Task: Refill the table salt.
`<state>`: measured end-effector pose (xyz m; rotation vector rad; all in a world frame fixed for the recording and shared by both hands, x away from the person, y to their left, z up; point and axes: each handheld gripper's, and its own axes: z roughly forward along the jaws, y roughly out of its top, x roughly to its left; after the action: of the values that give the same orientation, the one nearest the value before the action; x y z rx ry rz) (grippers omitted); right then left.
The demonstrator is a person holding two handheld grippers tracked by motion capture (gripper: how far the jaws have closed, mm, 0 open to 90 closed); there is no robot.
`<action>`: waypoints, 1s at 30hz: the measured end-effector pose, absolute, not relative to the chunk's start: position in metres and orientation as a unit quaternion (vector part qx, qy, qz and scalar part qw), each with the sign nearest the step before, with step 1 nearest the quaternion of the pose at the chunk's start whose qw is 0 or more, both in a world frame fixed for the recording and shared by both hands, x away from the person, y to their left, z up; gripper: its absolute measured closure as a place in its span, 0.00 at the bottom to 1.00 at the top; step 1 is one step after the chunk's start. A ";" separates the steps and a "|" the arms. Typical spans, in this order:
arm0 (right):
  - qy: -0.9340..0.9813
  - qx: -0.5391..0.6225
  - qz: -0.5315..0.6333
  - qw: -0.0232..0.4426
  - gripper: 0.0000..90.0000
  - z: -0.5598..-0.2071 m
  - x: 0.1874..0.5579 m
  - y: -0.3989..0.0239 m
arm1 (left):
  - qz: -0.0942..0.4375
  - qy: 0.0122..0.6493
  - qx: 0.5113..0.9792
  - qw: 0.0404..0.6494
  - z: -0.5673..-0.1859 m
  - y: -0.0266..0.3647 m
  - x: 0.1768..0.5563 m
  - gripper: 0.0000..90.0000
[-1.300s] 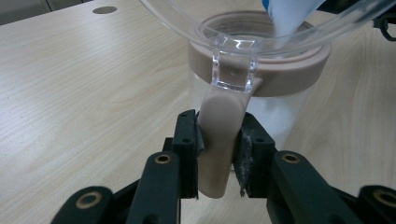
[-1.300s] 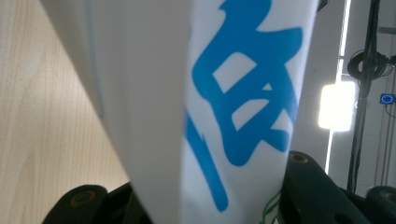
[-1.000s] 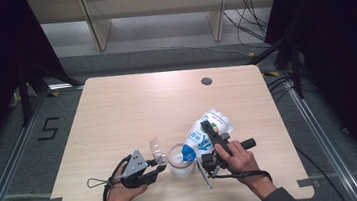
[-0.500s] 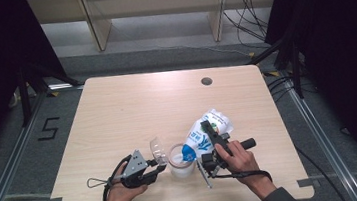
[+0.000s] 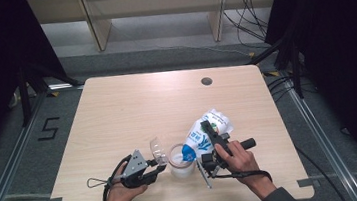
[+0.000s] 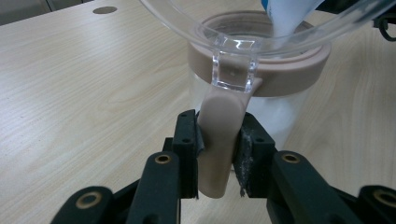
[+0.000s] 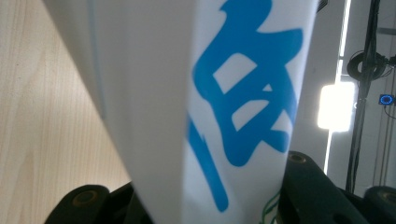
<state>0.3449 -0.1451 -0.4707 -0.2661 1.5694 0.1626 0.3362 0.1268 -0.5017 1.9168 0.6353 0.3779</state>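
Near the front edge of the desk (image 5: 117,112) stands a clear jar (image 5: 181,161) with a pinkish rim, and white powder shows inside it. Its clear lid (image 5: 157,148) is swung open and stands up on the jar's left side.

The left tool (image 5: 159,169) is clenched on the jar's pinkish handle (image 6: 218,140); in the left gripper view the two black jaws press that tab from both sides, low against the jar's wall, with the open lid arching overhead.

The right tool (image 5: 205,134) is clamped on a white bag (image 5: 205,133) with blue printing. The bag is tilted, its lower corner dipping over the jar's mouth and its fat end lying up and to the right above the desk. In the right gripper view the bag's blue characters sit right between the jaws.

A small dark hole (image 5: 206,81) sits far back on the desk.
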 end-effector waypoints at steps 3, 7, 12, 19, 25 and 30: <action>0.702 -0.126 0.074 0.697 0.79 -0.470 0.346 -0.145 | 0.157 0.265 0.798 0.517 -0.502 0.127 0.336 0.80; 0.702 -0.126 0.074 0.697 0.79 -0.469 0.345 -0.145 | 0.158 0.265 0.798 0.517 -0.502 0.127 0.336 0.80; 0.700 -0.138 0.064 0.698 0.80 -0.467 0.345 -0.144 | 0.158 0.264 0.799 0.517 -0.502 0.127 0.336 0.80; 0.704 -0.126 0.066 0.696 0.81 -0.468 0.343 -0.145 | 0.158 0.264 0.799 0.517 -0.502 0.127 0.336 0.80; 0.703 -0.125 0.065 0.697 0.81 -0.468 0.343 -0.145 | 0.158 0.264 0.799 0.517 -0.502 0.127 0.336 0.80; 0.705 -0.123 0.064 0.696 0.82 -0.468 0.343 -0.145 | 0.158 0.265 0.799 0.517 -0.502 0.127 0.336 0.80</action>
<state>0.3431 -0.1448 -0.4680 -0.2741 1.5721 0.1431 0.3361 0.1267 -0.5017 1.9168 0.6351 0.3787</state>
